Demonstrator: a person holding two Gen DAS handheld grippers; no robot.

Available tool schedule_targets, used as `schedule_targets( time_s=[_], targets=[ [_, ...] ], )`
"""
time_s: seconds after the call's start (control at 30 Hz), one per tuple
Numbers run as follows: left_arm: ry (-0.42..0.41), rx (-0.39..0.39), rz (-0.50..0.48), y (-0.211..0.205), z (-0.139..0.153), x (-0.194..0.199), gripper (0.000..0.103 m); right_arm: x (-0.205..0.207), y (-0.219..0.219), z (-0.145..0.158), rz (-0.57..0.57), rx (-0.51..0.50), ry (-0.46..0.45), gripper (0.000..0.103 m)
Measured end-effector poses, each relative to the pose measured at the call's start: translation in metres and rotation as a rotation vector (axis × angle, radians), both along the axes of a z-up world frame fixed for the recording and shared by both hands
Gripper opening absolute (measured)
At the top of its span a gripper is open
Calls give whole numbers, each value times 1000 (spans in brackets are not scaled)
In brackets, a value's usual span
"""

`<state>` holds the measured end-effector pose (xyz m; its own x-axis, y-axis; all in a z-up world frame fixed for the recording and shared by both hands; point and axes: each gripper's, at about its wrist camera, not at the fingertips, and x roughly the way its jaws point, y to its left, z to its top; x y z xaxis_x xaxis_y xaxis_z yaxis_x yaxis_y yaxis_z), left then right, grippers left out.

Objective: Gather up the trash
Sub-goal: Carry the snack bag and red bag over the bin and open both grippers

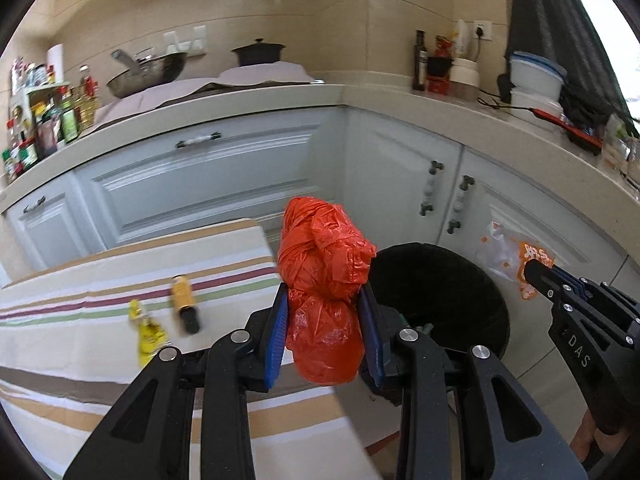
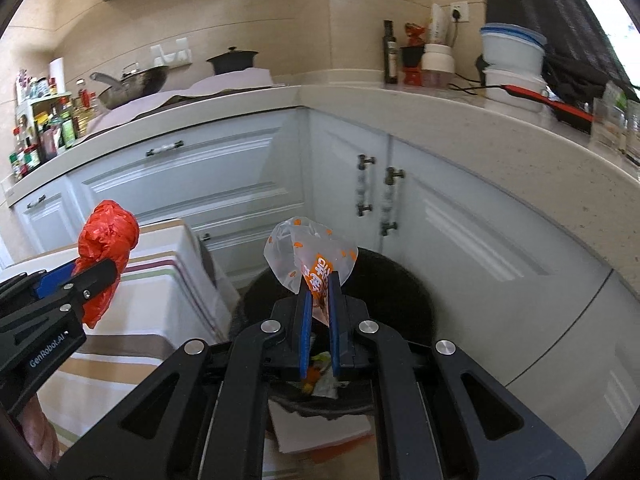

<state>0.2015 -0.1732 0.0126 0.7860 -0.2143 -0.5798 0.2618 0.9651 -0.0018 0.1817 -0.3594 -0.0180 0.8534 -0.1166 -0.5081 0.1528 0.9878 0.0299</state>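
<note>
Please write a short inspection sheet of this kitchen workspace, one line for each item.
Surface: striped tablecloth on the table.
Job's things: red plastic bag held in left tool; clear orange-printed wrapper held in right tool; black bin beside the table, some trash already inside.
Clutter: yellow wrapper and small orange bottle lying on the cloth.
Grippers: both tools closed on their items.
Cables: black cable on the counter near a wall socket.
Surroundings: white cabinets, wok, black pot, condiment bottles.
</note>
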Motion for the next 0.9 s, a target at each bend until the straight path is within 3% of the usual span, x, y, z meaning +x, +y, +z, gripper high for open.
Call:
schedule_targets(
  time_s=[0.33, 0.9],
  targets=[
    [24, 37, -30, -44, -19, 25, 34, 10, -36, -14, -43, 13, 11, 8],
    [69, 74, -42, -81, -46, 58, 34, 37, -56, -38, -68, 24, 48, 8]
  ],
)
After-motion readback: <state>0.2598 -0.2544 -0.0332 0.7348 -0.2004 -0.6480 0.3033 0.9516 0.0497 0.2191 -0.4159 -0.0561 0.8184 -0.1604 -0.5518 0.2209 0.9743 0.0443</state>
